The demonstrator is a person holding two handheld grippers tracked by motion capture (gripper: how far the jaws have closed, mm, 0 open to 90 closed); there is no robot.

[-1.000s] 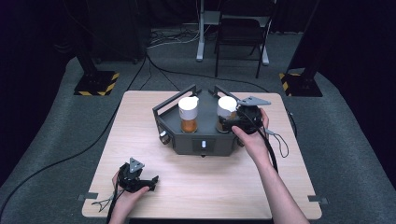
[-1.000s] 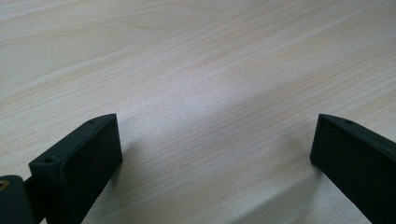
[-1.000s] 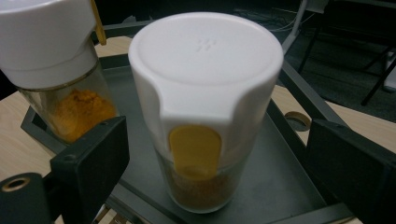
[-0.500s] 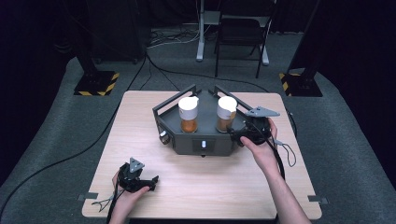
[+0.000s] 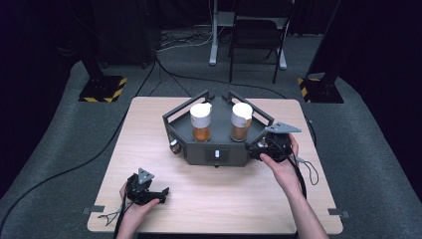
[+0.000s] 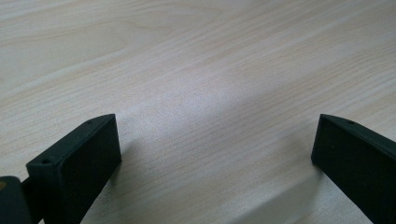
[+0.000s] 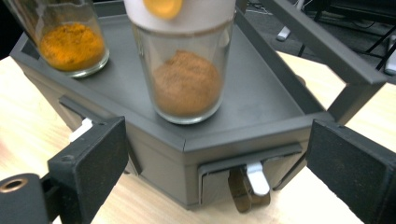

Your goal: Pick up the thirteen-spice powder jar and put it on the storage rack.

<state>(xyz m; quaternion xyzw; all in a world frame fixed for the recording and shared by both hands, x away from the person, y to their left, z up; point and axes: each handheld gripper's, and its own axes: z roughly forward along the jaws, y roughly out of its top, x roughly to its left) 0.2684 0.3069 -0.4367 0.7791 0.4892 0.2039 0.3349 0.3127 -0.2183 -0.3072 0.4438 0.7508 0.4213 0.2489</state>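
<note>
Grey and six-sided, the spice rack stands in the middle of the wooden desk, and it carries two glass jars with white lids. The left jar holds orange powder; the right jar holds brown powder. In the right gripper view the brown jar stands near the front edge of the rack's top, and below it, in the side wall, there is a small drawer with a white handle.

The right gripper is at the right front corner of the rack, very near to its wall, and whether it touches the wall I cannot tell. Its jaws are wide apart and nothing is between them; the drawer sits in the gap ahead of them.

The left gripper rests low over the desk near the front left corner, well apart from the rack. Its jaws are also spread, with bare wood between them.
</note>
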